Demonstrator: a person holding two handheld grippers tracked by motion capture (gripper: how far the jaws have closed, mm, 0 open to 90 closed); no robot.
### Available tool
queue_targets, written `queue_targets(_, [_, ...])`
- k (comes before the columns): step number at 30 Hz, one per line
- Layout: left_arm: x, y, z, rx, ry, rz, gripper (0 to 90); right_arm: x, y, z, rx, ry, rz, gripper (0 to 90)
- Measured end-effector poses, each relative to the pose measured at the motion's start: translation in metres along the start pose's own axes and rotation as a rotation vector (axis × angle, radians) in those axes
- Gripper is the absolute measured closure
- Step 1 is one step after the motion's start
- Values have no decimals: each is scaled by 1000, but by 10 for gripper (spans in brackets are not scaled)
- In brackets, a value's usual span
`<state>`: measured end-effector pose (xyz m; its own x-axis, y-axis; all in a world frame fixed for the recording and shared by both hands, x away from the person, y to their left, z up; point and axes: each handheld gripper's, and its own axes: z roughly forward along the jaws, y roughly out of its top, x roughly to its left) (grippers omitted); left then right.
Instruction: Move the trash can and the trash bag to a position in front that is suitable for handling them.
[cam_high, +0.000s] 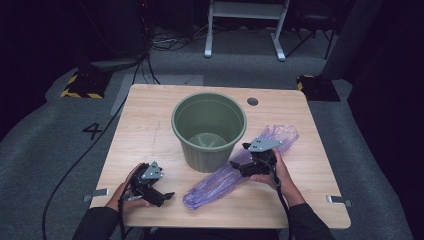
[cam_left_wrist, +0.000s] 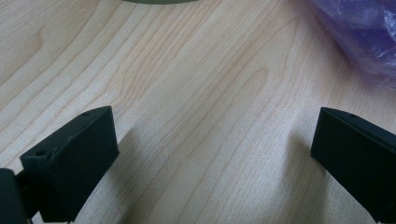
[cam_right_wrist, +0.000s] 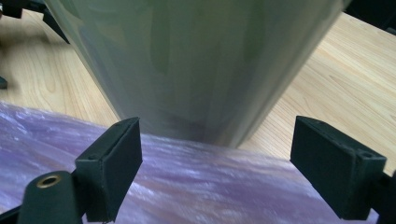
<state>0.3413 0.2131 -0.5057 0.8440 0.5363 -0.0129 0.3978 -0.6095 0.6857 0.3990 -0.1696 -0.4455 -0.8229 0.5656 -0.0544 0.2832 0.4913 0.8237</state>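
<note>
Spread wide on both sides, nothing pinched between either pair of jaws. Right gripper (cam_high: 240, 165) poised low over the purple plastic bag (cam_high: 235, 172), jaws open above its middle stretch and pointing toward the green bucket (cam_high: 209, 129); seen in the right gripper view hovering just over the crinkled purple film (cam_right_wrist: 196, 182), with the bucket wall (cam_right_wrist: 196, 60) rising close behind. Probably lined up that way to take a fold of the film near where the bag passes the bucket's foot, though whether the jaws already touch the film cannot be told.

Left gripper (cam_high: 161, 194) held apart near the front left of the table (cam_high: 140, 115), jaws open over bare wood, angled toward the near end of the bag. From the left gripper view, only a corner of the purple film (cam_left_wrist: 359, 37) reached at upper right, well off the jaws; likely waiting to catch the bag's near end once the other side has a hold.

Bag lying flat and long, running diagonally from front centre toward the right rear, just beside the bucket and touching or nearly touching its base. Bucket upright in the table's middle, mouth open and empty, presumably ready to be lined.
</note>
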Motion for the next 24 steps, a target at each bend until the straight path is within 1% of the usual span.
queue_targets(4, [0, 0, 0, 0, 0, 0, 2, 6, 3, 7, 9, 23, -19, 165])
queue_targets(6, [0, 0, 0, 0, 0, 0, 2, 10, 5, 10, 2, 31, -29, 165])
queue_targets(7, [0, 0, 0, 0, 0, 0, 2, 12, 6, 11, -3, 40, -37, 146])
queue_targets(8, [0, 0, 0, 0, 0, 0, 2, 14, 7, 12, -3, 36, -47, 152])
queue_targets(10, [0, 0, 0, 0, 0, 0, 2, 15, 6, 12, -11, 52, -46, 156])
queue_targets(11, [0, 0, 0, -1, 0, 1, 2, 15, 6, 11, -16, 59, -44, 173])
queue_targets(13, [0, 0, 0, 0, 0, 0, 2, 15, 4, 7, -15, 40, -47, 177])
queue_targets(15, [0, 0, 0, -1, 0, 1, 2, 16, 1, 0, -15, 22, -48, 183])
queue_targets(17, [0, 0, 0, -2, 0, 1, 2, 17, -5, -10, -1, -25, -60, 186])
queue_targets(18, [0, 0, 0, -2, 0, 1, 2, 17, -9, -15, 2, -41, -54, 196])
queue_targets(20, [0, 0, 0, -2, 0, 1, 2, 15, -17, -24, 19, -78, -28, 248])
queue_targets(22, [0, 0, 0, -2, 0, 1, 2, 14, -26, -30, 26, -99, -4, 279])
queue_targets(23, [0, 0, 0, -2, 0, 1, 2, 13, -30, -32, 20, -98, 4, 332])
queue_targets(24, [0, 0, 0, -2, -1, 1, 2, 11, -37, -35, 10, -85, 32, 388])
